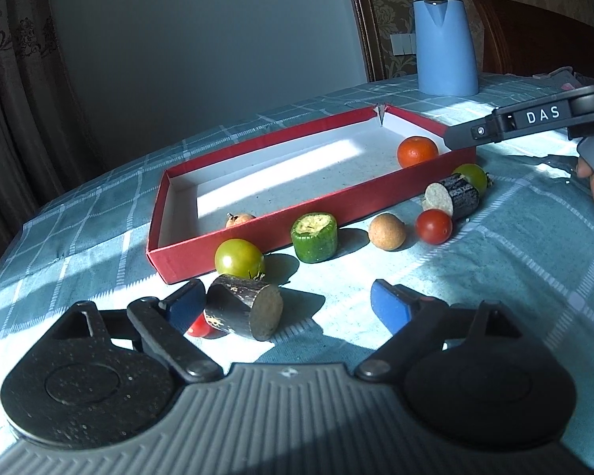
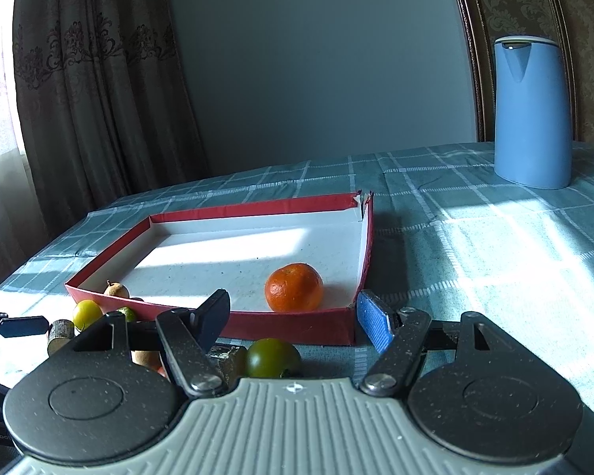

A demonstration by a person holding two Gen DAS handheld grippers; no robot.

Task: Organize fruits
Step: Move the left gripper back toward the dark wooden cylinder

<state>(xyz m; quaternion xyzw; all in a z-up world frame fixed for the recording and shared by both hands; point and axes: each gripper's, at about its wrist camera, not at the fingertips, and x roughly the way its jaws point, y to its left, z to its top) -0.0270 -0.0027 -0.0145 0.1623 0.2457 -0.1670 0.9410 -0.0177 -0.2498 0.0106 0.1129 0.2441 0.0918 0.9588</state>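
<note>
A red shallow box (image 1: pixel 257 237) (image 2: pixel 289 322) holds an orange tangerine (image 1: pixel 417 151) (image 2: pixel 294 287) and a small brown fruit (image 1: pixel 238 219) (image 2: pixel 116 290). In front of it on the cloth lie a yellow-green tomato (image 1: pixel 238 258), a green cucumber chunk (image 1: pixel 314 237), a tan ball (image 1: pixel 387 231), a red cherry tomato (image 1: pixel 434 226), a dark log piece (image 1: pixel 453 196) and a green tomato (image 1: pixel 472 176) (image 2: pixel 272 357). My left gripper (image 1: pixel 287 306) is open over the cloth; a dark log piece (image 1: pixel 243 312) lies by its left finger. My right gripper (image 2: pixel 293 316) is open, above the box's near edge.
A blue kettle (image 1: pixel 445 45) (image 2: pixel 532 113) stands at the table's back right. A small red tomato (image 1: pixel 198 326) lies under my left finger. Curtains hang at the far left. A wooden chair back (image 1: pixel 534 35) stands behind the table.
</note>
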